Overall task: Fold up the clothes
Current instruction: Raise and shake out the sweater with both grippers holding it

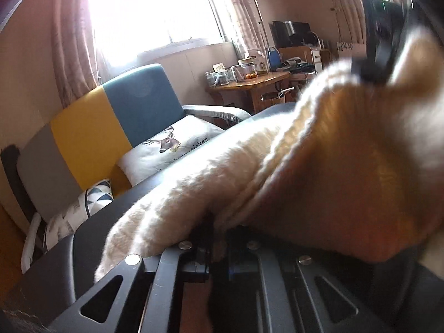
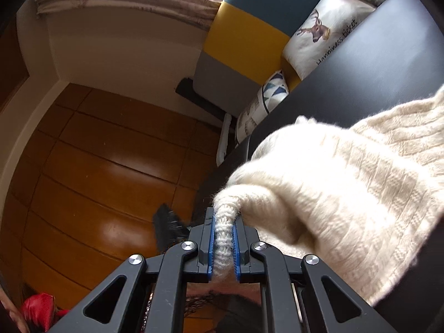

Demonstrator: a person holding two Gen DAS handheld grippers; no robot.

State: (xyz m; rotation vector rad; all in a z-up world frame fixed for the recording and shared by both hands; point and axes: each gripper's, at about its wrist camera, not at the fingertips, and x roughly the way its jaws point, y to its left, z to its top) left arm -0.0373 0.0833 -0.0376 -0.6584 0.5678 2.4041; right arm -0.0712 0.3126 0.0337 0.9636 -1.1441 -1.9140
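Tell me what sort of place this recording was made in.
Most likely a living room in a home. A colour-block sofa with a deer-print cushion sits under a curtained window, and a cluttered wooden table stands beyond. A cream knit sweater lies over a dark table.

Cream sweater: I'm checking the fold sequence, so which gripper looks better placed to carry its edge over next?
Right, probably. The right gripper visibly pinches a ribbed edge of the cream sweater between its blue pads. The left gripper is buried under draped knit, its grip unclear.
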